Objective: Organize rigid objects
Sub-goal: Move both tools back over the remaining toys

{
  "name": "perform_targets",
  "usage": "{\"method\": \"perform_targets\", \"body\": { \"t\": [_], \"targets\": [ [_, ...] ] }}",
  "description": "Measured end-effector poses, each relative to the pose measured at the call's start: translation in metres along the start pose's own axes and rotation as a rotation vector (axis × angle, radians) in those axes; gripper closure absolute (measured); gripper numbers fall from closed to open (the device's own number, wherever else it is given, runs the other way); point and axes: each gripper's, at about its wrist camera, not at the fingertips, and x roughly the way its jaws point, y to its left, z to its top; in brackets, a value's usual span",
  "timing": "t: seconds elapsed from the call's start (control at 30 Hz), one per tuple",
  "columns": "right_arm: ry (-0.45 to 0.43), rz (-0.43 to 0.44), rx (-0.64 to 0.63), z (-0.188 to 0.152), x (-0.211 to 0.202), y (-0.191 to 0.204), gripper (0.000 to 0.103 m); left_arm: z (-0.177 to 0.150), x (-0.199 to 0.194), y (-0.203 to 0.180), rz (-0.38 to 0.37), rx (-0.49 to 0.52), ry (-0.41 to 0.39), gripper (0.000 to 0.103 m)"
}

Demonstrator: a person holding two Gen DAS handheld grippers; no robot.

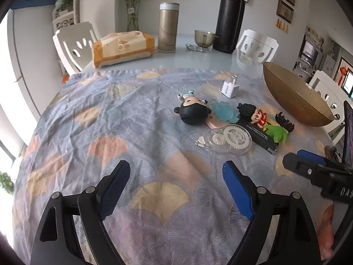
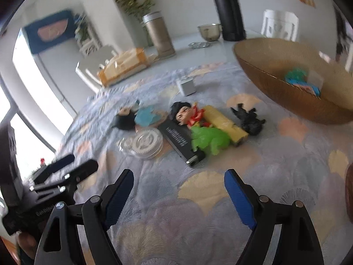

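A glossy white tabletop (image 1: 198, 50) in a bright living room carries a crumpled cloth (image 1: 110, 132) printed with pastel fan-shaped leaves, with white chairs around it and framed pictures on the far wall.

The left claw (image 1: 176, 176) hangs over a bare stretch of cloth, its blue-padded fingers spread wide with nothing between them. The right claw (image 2: 178, 183) is likewise spread and empty above the cloth; its tips also show at the right edge of the left wrist view.

Just beyond both claws lies the cluster of small toys. Nearest is a clear plastic correction-tape dispenser (image 1: 229, 140) with white gears inside. Beside it a black rectangular box (image 2: 178, 137) lies flat, with a translucent green toy (image 2: 209, 140) resting on its near end and a black-haired figurine (image 2: 187, 112) in red lying on its far end. A yellow block (image 2: 225, 123) lies touching the green toy, and a small black figure (image 2: 249, 119) lies just beside that block. To the left of the pile sits a round black-headed doll (image 1: 192, 112), touching a pale blue translucent piece (image 1: 222, 110). Farther back a white charger plug (image 1: 229, 88) stands alone on the cloth.

To the right, a wide brown bowl (image 2: 264, 66) rests on the tabletop edge of the cloth, already holding a blue-and-green object (image 2: 300, 79).

At the far end stand a tissue pack (image 1: 123, 48), a gold flask (image 1: 168, 28), a tall black flask (image 1: 229, 19) and a small metal bowl (image 1: 204, 37).
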Motion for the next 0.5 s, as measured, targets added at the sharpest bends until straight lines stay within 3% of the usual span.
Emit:
{"method": "perform_targets", "body": {
  "t": [0.2, 0.3, 0.4, 0.5],
  "targets": [
    [-0.022, -0.013, -0.032, 0.000, -0.005, 0.006, 0.020, 0.013, 0.014, -0.005, -0.107, 0.005, 0.114, 0.019],
    [-0.022, -0.018, -0.049, -0.001, -0.006, 0.008, 0.020, 0.028, 0.021, -0.027, -0.106, 0.167, 0.109, 0.018],
    [-0.007, -0.022, 0.007, 0.002, -0.005, -0.006, 0.020, 0.038, 0.046, -0.047, -0.106, 0.317, 0.163, 0.018],
    [0.066, 0.013, 0.052, 0.008, 0.003, -0.023, 0.021, 0.041, 0.061, -0.056, -0.133, 0.364, 0.160, 0.017]
  ]
}}
